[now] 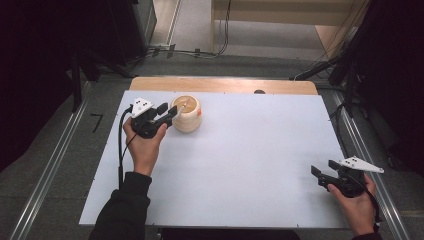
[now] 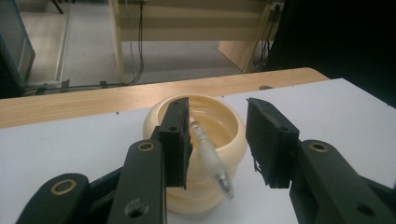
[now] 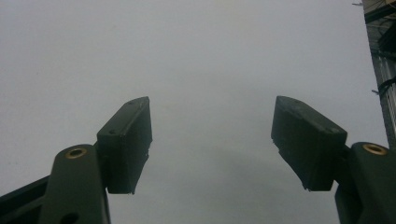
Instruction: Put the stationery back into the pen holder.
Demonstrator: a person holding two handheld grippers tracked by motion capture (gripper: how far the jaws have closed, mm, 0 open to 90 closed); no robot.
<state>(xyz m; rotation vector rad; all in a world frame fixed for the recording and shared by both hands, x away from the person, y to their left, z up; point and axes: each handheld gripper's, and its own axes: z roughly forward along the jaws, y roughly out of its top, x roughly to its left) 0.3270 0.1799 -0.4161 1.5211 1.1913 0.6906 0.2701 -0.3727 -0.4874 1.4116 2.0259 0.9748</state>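
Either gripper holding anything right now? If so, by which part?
Nothing held. Left gripper is open around the pen leaning in the cream pot, jaws apart. Right gripper is open over bare table.

A cream-coloured, ribbed round pot stands upright on the white desk, near the far left corner and close to the far edge. Its mouth is open, and its wall bulges in rounded rings. A slim, clear, pen-like stick with a silvery tip leans across the pot's rim, its far end down inside the pot and its near, silvery end poking out over the rim toward the near side. In the high view the stick shows as a short pale line across the pot's opening.
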